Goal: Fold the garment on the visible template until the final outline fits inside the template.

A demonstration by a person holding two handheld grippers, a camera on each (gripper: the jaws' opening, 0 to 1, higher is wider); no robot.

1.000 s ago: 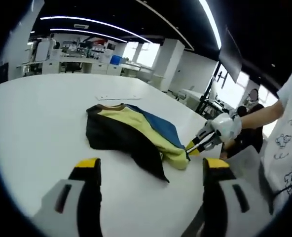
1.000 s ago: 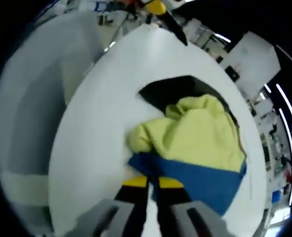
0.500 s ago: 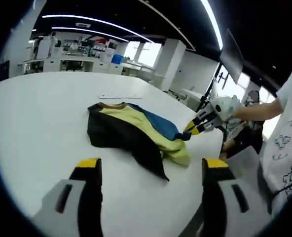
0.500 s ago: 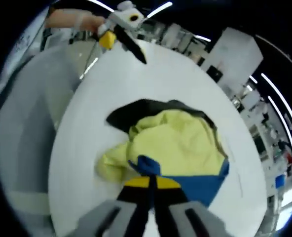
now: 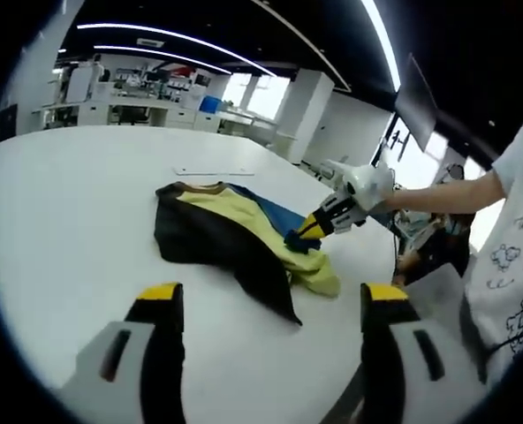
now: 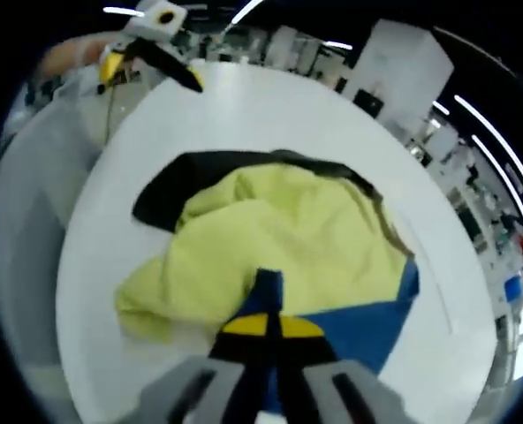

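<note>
Left gripper view: left gripper (image 5: pixel 266 305) spread wide, holding nothing; garment (image 5: pixel 235 234) ahead of the jaws on white table (image 5: pixel 58 203), right gripper (image 5: pixel 304 231) pinching its blue part.

Right gripper view: right gripper (image 6: pixel 266 325) clamped on blue cloth; garment (image 6: pixel 279 238) just beyond the tips; left gripper (image 6: pixel 151 57) far past it.

Left gripper (image 5: pixel 266 300): jaws apart, above table (image 5: pixel 58 212). Garment (image 5: pixel 235 234) lies crumpled on table. Right gripper (image 5: pixel 299 235) pinches its blue fabric edge.
</note>
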